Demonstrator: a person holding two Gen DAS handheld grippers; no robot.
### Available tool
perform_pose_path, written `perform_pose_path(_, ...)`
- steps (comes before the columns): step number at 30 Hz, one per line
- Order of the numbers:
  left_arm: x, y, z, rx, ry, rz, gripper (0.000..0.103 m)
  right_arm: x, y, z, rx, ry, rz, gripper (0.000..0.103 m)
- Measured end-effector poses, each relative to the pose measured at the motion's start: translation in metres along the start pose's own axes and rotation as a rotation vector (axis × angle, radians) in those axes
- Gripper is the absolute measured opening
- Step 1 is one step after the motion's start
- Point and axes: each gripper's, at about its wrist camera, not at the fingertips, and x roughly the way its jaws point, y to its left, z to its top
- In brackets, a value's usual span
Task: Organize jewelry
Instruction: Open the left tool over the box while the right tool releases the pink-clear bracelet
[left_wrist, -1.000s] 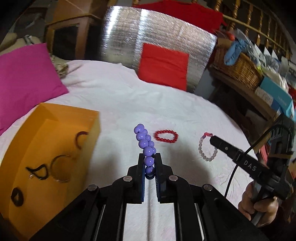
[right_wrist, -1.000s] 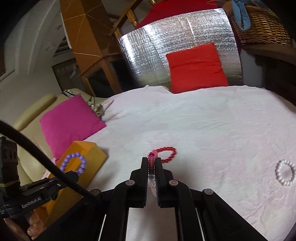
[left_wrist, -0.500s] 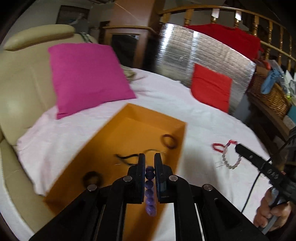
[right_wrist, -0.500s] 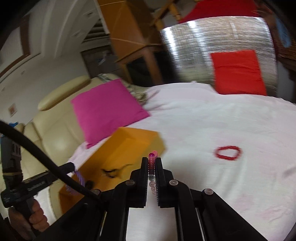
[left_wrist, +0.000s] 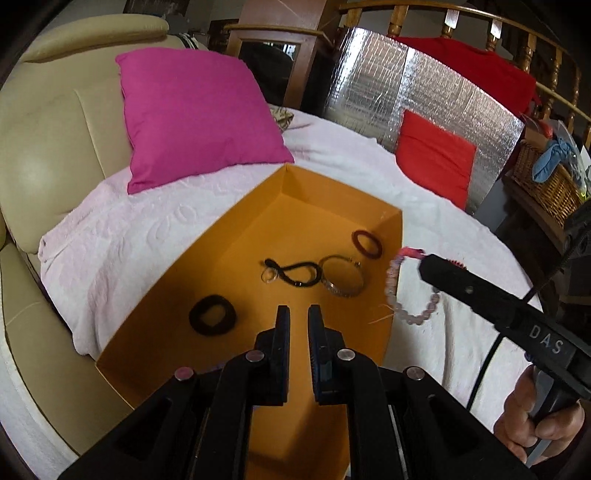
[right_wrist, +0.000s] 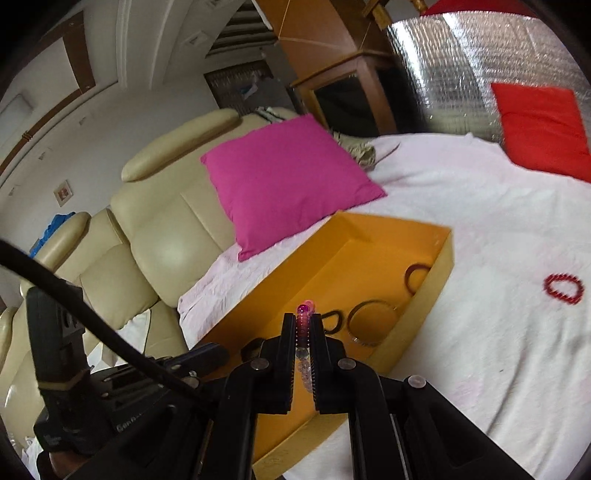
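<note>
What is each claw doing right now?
Left claw: closed, whether it holds anything cannot be told.
Right claw: closed on the pale bead bracelet.

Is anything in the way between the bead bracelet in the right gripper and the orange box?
Nothing visible blocks it. The right gripper holds the pale bead bracelet right at the open orange box, whose top is uncovered.

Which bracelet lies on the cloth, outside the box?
The red bead bracelet, on the white cloth. The pale bead bracelet is in the right gripper; the bangle is in the box.
</note>
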Motion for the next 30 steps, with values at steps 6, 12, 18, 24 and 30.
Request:
perform_pose_path(6, 0.009, 0.009, -0.004, -0.020, 0.031, 0.024, 0.010, 0.025, -0.003, -0.010, 0.025, 0.061, 0.017, 0.008)
perform_pose_path(12, 0.011, 0.017, -0.005, -0.049, 0.051, 0.079, 0.010, 0.039, -0.001, -0.016, 0.064, 0.133, 0.043, 0.013)
perform_pose_path(18, 0.002, 0.009, -0.001, -0.029, 0.038, 0.112, 0.012, 0.016, -0.015, -0.010, 0.089, 0.070, 0.032, 0.020)
perform_pose_path(24, -0.012, -0.024, 0.005, 0.038, 0.004, 0.131, 0.036, -0.020, -0.055, -0.008, 0.123, 0.044, -0.049, 0.020)
perform_pose_path(30, -0.022, -0.081, 0.014, 0.135, -0.037, 0.123, 0.062, -0.069, -0.110, -0.023, 0.181, 0.031, -0.139, 0.020)
